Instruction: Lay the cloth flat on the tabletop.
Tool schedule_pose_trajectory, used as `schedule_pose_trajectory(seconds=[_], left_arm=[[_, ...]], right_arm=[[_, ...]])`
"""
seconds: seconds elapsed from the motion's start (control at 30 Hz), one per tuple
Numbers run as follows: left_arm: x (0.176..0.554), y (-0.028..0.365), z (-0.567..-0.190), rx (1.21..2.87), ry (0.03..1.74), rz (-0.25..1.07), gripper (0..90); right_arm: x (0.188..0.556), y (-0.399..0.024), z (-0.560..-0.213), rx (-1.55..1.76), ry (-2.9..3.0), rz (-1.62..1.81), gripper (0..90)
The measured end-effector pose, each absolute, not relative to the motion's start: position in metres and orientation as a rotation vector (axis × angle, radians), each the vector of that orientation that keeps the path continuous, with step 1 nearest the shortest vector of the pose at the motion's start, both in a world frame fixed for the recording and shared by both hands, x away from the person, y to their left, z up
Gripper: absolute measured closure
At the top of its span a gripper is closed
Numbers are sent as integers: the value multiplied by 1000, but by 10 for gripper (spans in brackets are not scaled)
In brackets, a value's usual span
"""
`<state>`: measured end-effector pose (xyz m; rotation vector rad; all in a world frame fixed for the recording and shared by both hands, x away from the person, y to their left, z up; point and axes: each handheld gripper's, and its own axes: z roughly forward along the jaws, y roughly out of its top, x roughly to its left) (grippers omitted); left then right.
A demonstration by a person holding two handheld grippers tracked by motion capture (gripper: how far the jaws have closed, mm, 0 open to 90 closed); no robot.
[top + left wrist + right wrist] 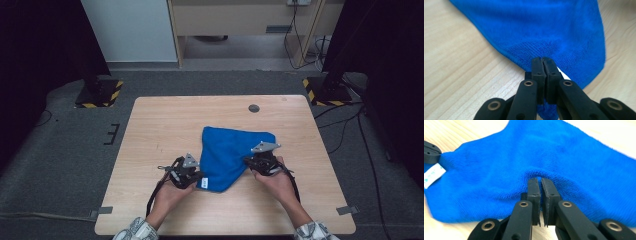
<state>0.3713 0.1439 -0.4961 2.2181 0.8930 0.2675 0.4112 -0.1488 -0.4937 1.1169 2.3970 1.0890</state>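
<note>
Both grippers pinching the blue cloth (227, 155) on the table (160, 125).

Left gripper (196, 178) is clamped on the near corner, right gripper (248, 161) on the side edge, likely to lift and fold it.

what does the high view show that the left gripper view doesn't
High view alone: both hands, the right tongs pinching the cloth's right edge, the whole wooden table with a dark round spot, and the grey floor beyond. Left gripper view alone: the left tongs seen close up, jaws pressed together on a corner of the cloth, with its terry weave plain to see. Both: the blue cloth lying on the table, and the left tongs gripping it.
</note>
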Motion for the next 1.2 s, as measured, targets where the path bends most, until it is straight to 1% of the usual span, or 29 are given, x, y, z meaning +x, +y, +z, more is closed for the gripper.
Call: schedule_pose_trajectory(seconds=[0.1,0.17,0.2,0.27,0.43,0.57,0.63,0.7,0.8,0.97,1.07,1.17,1.2], left_arm=[[371,147,-491,2217,893,255,885],[378,153,-488,2199,921,235,885],[378,153,-488,2199,921,235,885],[391,164,-491,2180,977,202,882],[417,186,-501,2116,1060,167,863],[422,191,-508,2084,1084,189,726],[422,192,-506,2070,1087,229,652],[421,193,-504,2052,1097,248,606],[420,197,-502,2019,1109,288,576],[419,202,-501,1989,1115,287,579],[417,200,-498,1969,1081,285,570],[415,198,-496,1953,1061,283,537],[415,197,-496,1950,1060,274,528]], right_arm=[[417,-141,-479,1098,2440,1035,863],[427,-133,-471,1099,2476,989,863],[434,-127,-469,1102,2503,960,862],[451,-116,-467,1111,2539,910,862],[500,-87,-475,1161,2618,876,859],[533,-74,-489,1200,2598,883,842],[546,-72,-497,1255,2572,917,807],[555,-70,-502,1291,2527,947,754],[562,-65,-508,1303,2464,959,662],[559,-62,-503,1277,2409,1012,576],[553,-65,-493,1245,2398,1055,545],[546,-70,-485,1219,2388,1073,550],[544,-71,-484,1210,2387,1080,565]])
